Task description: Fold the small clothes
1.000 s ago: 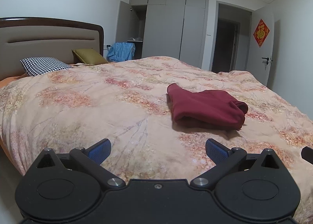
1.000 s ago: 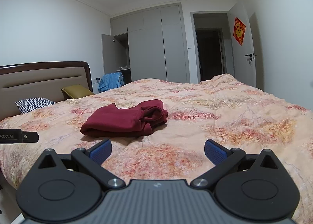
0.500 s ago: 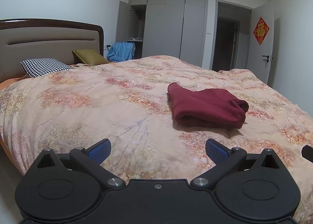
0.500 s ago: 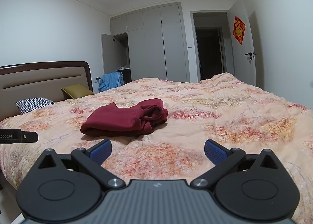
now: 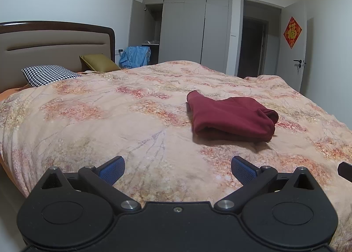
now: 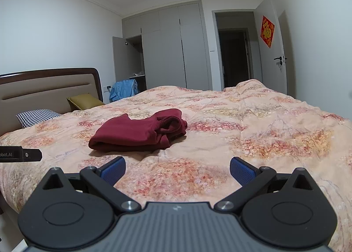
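- Bedroom light is falling flat over a floral quilt [image 5: 110, 120] that is covering the whole bed, with grey wardrobe doors [image 6: 171, 49] standing behind.
- My left gripper [image 5: 177, 169] is hovering with its blue pads [image 5: 112, 169] spread wide and released, holding nothing, over the near edge of the bed.
- My right gripper [image 6: 177, 169] is doing likewise, fingers parted and empty, above the same near edge.
- Ahead, the dark red garment [image 5: 231, 115] is lying roughly doubled over near the middle of the bed, apart from both grippers.
- I am judging that each gripper should be pinching a separate outer corner, low and level, so the layers are not dragging the quilt.
- Hems and sleeves are tucking into the bundle's right end, so I cannot tell what kind of garment it is or where its free edges are.
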`<state>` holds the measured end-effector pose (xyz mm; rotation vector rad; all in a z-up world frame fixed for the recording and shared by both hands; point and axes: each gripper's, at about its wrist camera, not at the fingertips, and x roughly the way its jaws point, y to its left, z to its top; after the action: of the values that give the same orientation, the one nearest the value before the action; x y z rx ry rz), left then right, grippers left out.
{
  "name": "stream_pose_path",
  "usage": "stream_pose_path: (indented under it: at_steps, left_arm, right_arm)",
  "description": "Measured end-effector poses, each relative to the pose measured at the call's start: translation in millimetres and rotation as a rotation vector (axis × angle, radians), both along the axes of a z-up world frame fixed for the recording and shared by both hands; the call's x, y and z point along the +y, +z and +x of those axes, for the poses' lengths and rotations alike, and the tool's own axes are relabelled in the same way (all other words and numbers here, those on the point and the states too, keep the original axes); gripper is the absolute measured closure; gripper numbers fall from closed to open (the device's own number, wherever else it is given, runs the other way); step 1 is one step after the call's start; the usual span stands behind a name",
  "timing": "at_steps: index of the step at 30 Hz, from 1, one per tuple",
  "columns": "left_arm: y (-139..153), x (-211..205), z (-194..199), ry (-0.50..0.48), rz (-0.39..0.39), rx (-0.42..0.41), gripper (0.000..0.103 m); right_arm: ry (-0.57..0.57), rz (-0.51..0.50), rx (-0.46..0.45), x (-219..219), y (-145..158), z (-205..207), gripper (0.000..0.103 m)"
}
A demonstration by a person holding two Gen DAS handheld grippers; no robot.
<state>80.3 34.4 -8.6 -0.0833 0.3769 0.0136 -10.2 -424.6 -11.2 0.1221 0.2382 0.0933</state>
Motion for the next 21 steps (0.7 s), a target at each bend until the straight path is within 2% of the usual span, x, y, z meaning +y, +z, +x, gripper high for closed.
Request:
stream_pose_path:
  at_steps: [21]
  left_arm:
    - [-2.1,0.6,0.3,0.001,0.006,0.006,0.001]
  right_arm:
    - [-0.004,0.004,0.004,-1.1,-1.1,0.7,0.000]
